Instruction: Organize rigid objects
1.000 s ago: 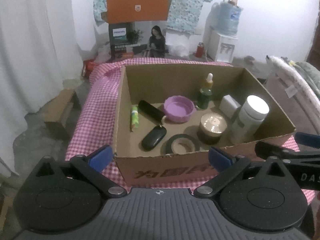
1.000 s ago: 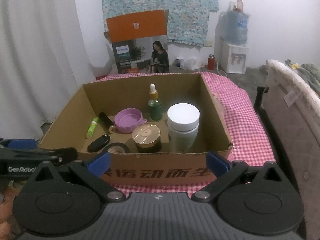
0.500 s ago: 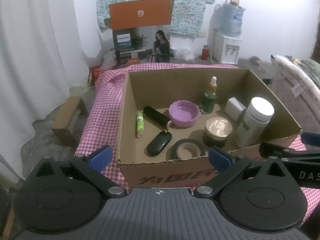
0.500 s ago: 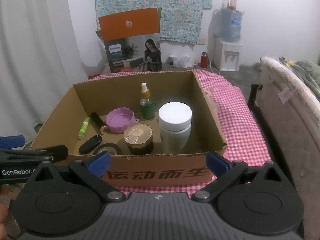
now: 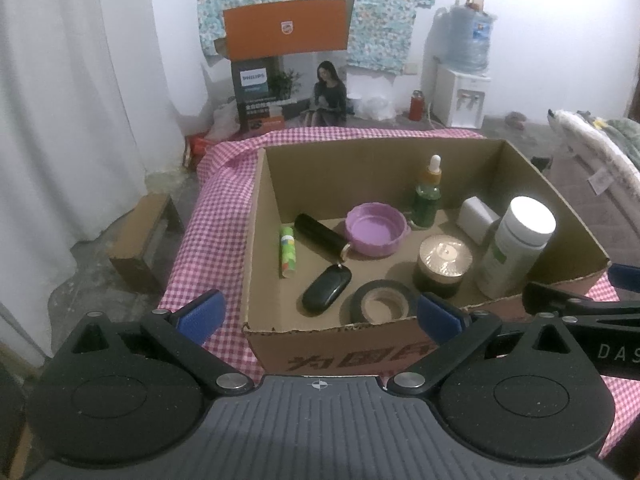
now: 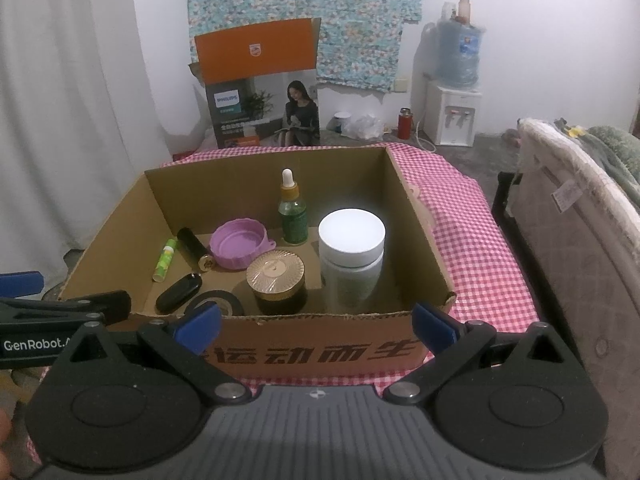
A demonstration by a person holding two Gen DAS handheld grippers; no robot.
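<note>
— Where's everything sitting?
— In the open brown cardboard box (image 5: 276,204) just ahead of both grippers: white-capped jar (image 6: 352,258), purple plastic lid (image 5: 376,232), green dropper bottle (image 6: 293,216).
— And the grippers?
— Left gripper (image 5: 320,314) and right gripper (image 6: 316,322) are both spread, empty.

A blue panel on the orange-lidded product box (image 6: 260,108) by the far wall reads "PHILIPS". The cardboard box (image 6: 320,354) has dark Chinese characters printed along its front wall. The left gripper (image 6: 32,344), seen from the right wrist, shows "GenRobot." in white. The right gripper (image 5: 608,350) shows "DAS", cut off.
</note>
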